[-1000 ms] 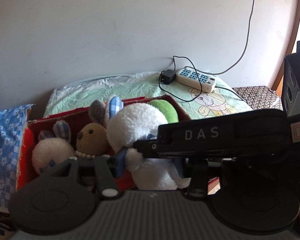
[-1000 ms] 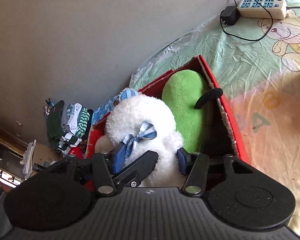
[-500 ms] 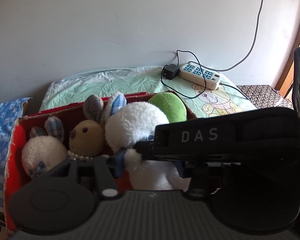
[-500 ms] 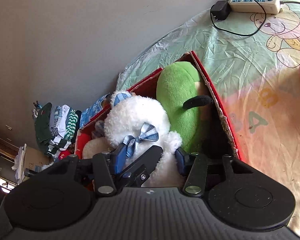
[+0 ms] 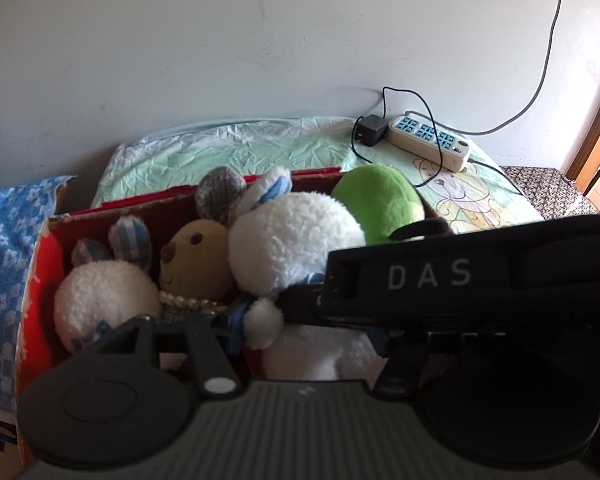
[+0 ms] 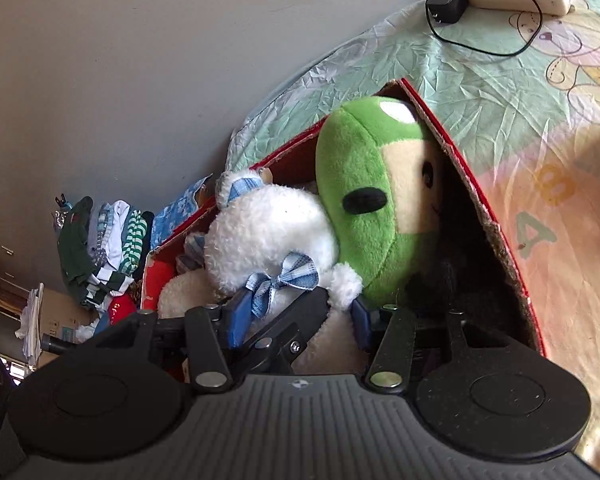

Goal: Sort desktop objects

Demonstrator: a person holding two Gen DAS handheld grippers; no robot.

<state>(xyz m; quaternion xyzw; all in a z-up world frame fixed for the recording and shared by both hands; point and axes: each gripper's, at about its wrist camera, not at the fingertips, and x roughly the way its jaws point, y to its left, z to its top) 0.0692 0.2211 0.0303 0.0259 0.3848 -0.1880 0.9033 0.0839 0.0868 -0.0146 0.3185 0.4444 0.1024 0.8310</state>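
the red box has drawn nearer; both claws seemingly clench the white plush, green plush alongside.

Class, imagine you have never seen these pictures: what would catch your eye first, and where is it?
A red box crammed with plush toys: a fluffy white rabbit with a blue bow in the middle, a bright green plush squeezed against the box's right wall. Both grippers, left and right, straddle the rabbit's body.
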